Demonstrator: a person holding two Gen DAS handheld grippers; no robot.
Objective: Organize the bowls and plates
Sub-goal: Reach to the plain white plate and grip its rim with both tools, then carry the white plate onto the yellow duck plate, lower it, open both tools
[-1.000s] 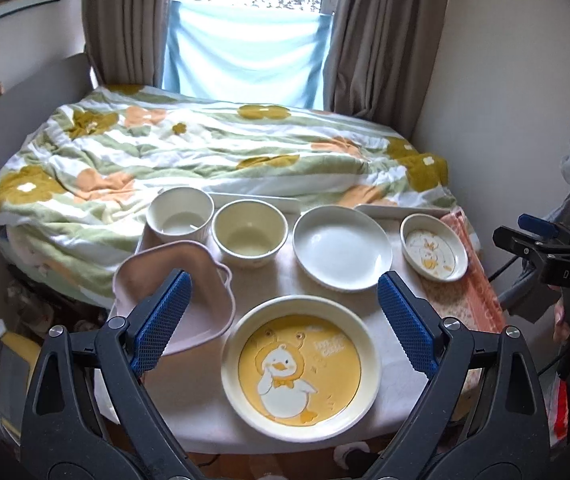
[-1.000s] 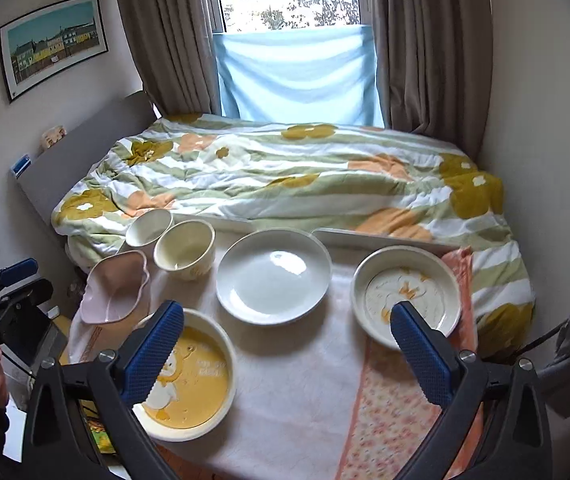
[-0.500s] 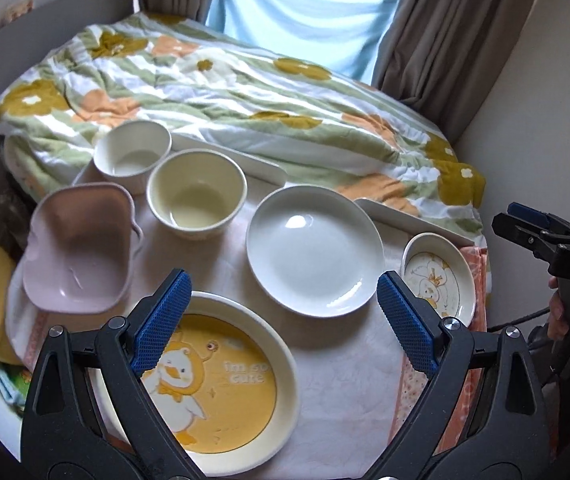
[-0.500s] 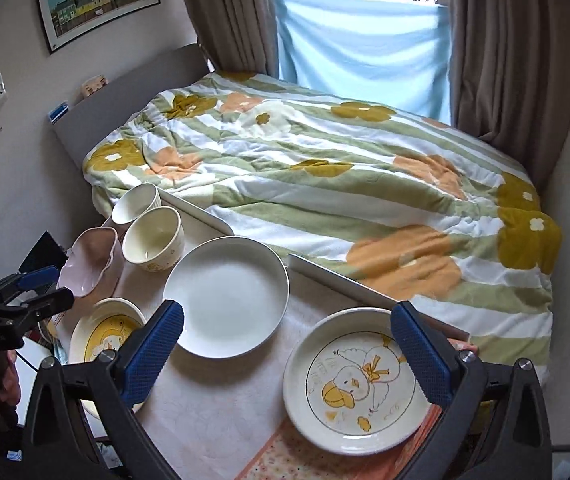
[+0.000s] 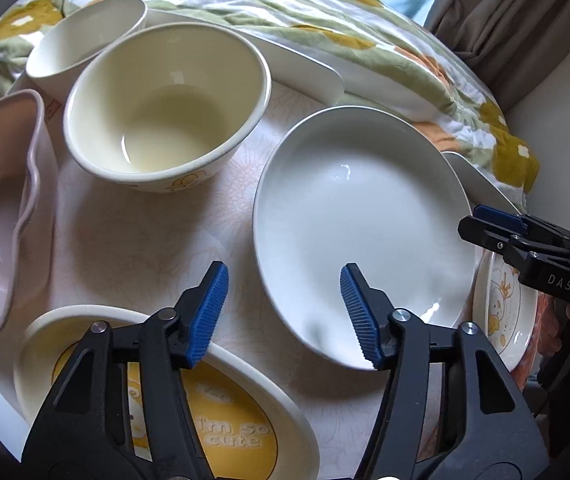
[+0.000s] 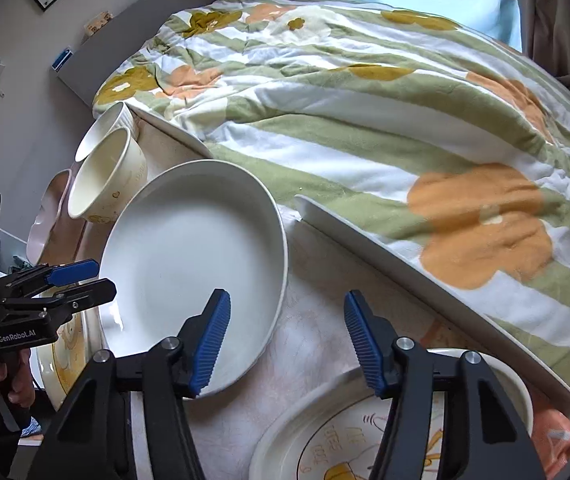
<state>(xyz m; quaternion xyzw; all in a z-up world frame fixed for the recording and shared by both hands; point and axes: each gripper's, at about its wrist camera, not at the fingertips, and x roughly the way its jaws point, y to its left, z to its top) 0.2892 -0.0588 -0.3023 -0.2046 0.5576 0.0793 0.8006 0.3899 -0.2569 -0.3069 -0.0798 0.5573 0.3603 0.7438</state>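
Two grippers hang over the table, both pointing steeply down, jaws closing. Left gripper (image 5: 283, 312): ribbed blue pads straddle the near-left rim of the white plate (image 5: 361, 224); pads not visibly pressing, so nothing grasped. Right gripper (image 6: 287, 344): left pad over the same plate's near-right rim, right pad over bare tablecloth (image 6: 317, 336); rim lies between the pads, no contact seen, nothing clenched. White plate is round, glossy, plain, shallow with a raised lip, sitting mid-table. Cream bowl (image 5: 165, 104), deep, glazed, small yellow print on its outer wall, stands just left of the plate; a white bowl (image 5: 85, 40) sits close behind it. Pink dish (image 5: 1, 208), matte with a wavy rim, at the table's left edge. Yellow duck plate (image 5: 165, 400), cream rim, lettering on its centre, lies under the left gripper. Smaller duck-print plate (image 6: 397, 440), white with drawn figures, lies under the right gripper. Tablecloth is pale with a faint floral pattern. Behind the table lies a quilted floral duvet (image 6: 365, 100).
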